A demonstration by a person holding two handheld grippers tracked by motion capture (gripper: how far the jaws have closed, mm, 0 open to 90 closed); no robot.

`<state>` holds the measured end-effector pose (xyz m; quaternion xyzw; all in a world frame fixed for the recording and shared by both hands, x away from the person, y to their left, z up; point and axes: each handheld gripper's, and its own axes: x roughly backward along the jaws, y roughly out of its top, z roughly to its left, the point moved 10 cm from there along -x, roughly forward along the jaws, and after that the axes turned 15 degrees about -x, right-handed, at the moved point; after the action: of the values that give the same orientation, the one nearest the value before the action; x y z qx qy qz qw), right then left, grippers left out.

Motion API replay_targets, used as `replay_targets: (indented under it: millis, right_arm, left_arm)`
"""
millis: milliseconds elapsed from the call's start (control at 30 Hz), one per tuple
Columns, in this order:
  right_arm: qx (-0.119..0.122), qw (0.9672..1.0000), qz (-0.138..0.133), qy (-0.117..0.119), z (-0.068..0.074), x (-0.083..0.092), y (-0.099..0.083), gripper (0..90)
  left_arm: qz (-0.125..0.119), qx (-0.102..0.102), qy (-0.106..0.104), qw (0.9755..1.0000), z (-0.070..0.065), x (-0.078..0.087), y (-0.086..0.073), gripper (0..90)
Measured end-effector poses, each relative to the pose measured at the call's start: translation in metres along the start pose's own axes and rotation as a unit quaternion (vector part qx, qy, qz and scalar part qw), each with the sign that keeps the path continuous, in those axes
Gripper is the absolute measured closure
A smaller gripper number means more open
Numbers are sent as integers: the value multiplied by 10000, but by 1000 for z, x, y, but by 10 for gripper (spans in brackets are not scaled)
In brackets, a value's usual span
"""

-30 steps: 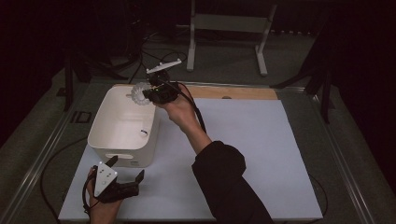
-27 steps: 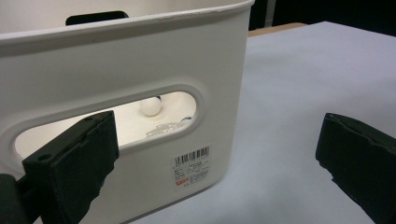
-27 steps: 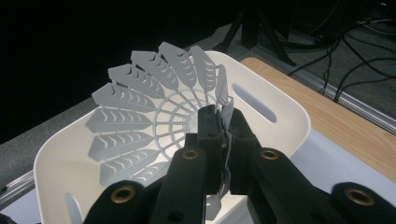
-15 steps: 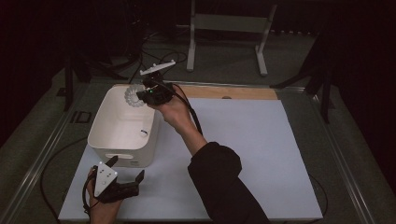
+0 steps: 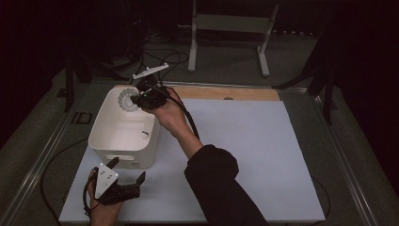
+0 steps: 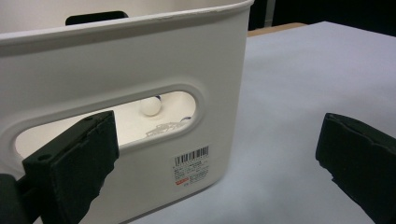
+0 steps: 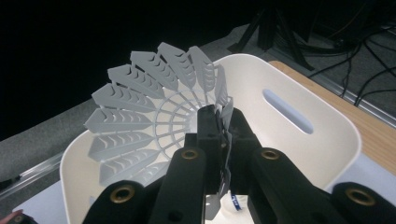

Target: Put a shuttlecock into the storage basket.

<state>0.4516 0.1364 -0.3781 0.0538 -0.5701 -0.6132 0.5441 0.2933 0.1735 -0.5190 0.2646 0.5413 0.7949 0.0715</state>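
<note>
Holding a white plastic shuttlecock by the edge of its skirt, the right gripper hangs over the far rim of a white bin that stands on the left part of the tabletop. Its fingers are clamped together on the thin skirt, which fans out leftward and away from them in the right gripper view. The shuttlecock's long axis lies roughly level, with its open skirt facing the camera, and the bin's hollow lies directly below and toward the near side. A release here would likely drop it inside. The left gripper rests low on the tabletop just near of the bin, its fingers spread wide apart with nothing between them, facing the bin's near wall and handle slot. Through that slot a small white ball and other small pieces show on the bin's floor. The right hand is clearly the nearer to the shuttlecock.
</note>
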Motion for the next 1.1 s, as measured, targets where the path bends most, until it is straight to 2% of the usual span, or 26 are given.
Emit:
replay_targets:
  millis: [33,100,167,200,300,533,733,867,1100]
  right_arm:
    - [44,10000,10,71,3,-1,0,809]
    - [141,9995,121,248,9,-3,-3,580]
    - [81,9992,137,367,12,-5,-3,404]
    - [94,9994,106,313,11,-5,-3,329]
    - [134,9998,134,-3,3,-5,-4,204]
    - [127,9997,31,-228,-10,3,-2,110]
    - [182,9993,-41,-317,-14,7,-1,102]
    - [306,9986,-122,-425,-20,12,-3,102]
    - [219,9981,-253,-526,-32,21,-2,102]
  left_arm:
    - [-5,7,3,10000,0,0,0,1]
    - [-4,-1,9,10000,1,0,0,0]
    - [-4,4,10,10000,1,0,0,0]
    - [-5,2,8,10000,1,0,0,0]
    - [10,-13,3,10000,0,0,0,0]
    - [7,-5,8,10000,0,0,0,0]
    - [5,-6,9,10000,0,0,0,0]
    - [-1,-8,9,10000,0,0,0,0]
    - [1,-25,13,10000,0,0,0,0]
